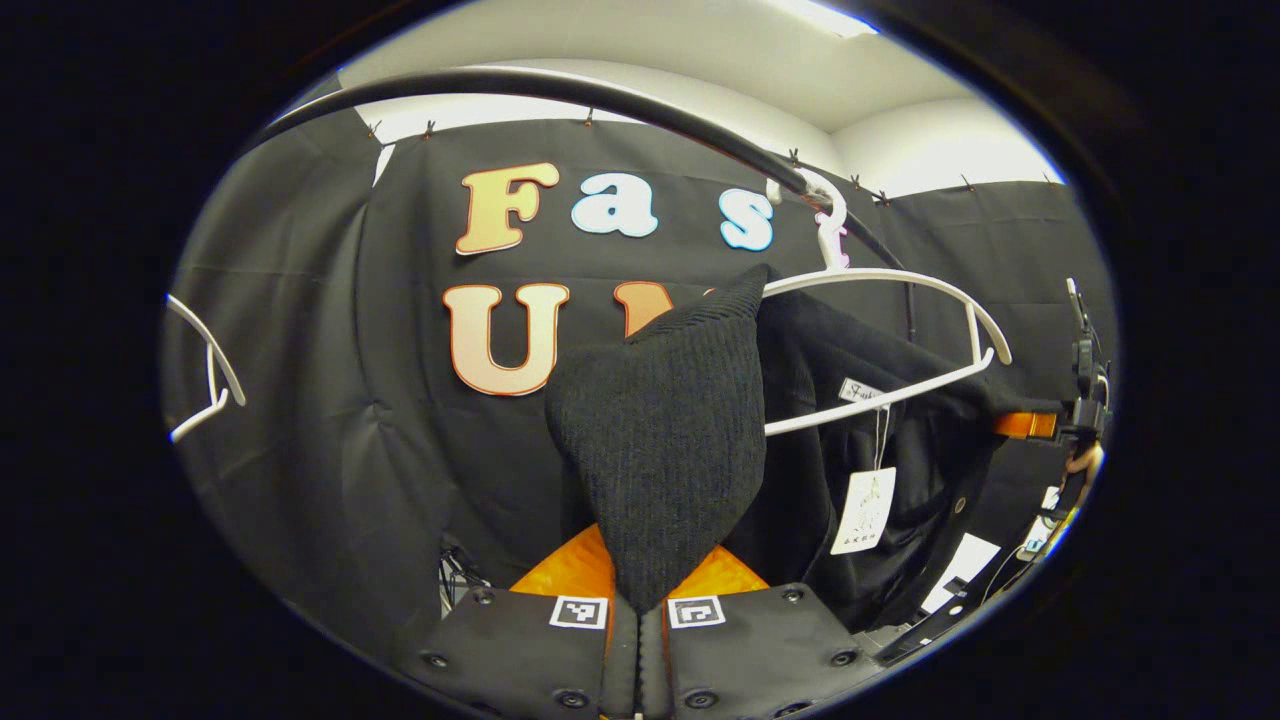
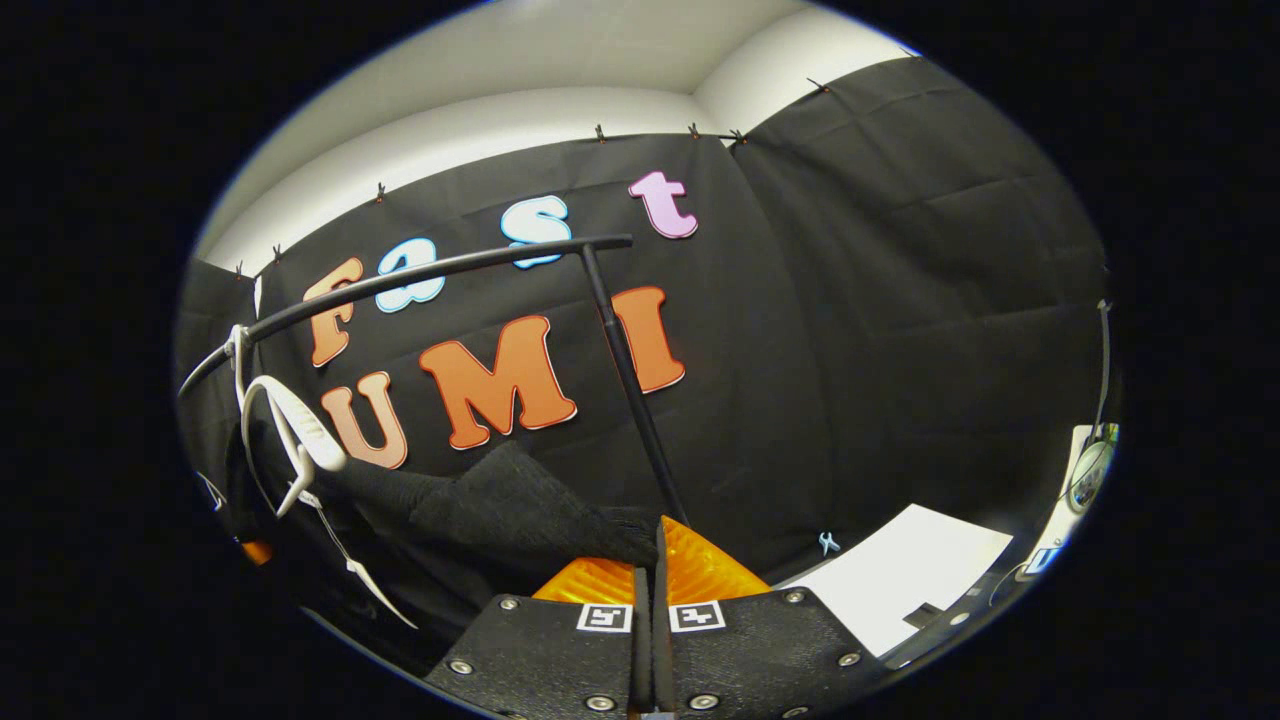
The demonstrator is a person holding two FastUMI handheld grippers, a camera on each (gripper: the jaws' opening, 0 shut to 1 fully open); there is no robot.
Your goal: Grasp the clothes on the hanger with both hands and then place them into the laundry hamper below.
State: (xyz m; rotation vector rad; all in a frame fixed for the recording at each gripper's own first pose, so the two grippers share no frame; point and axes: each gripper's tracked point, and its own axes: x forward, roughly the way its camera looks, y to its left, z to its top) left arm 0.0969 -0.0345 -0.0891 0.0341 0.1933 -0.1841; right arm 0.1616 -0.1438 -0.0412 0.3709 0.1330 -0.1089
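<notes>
In the left gripper view, the left hand-held gripper [image 1: 640,590] is clamped on a fold of the black knit garment [image 1: 665,440], which rises just ahead of its fingers. Up and to the right of it, the garment drapes over a white hanger [image 1: 900,330] hooked on a black rail [image 1: 560,88]. In the right gripper view, the right hand-held gripper [image 2: 652,565] pinches the garment's sleeve [image 2: 520,510], stretched leftward toward the hanger.
</notes>
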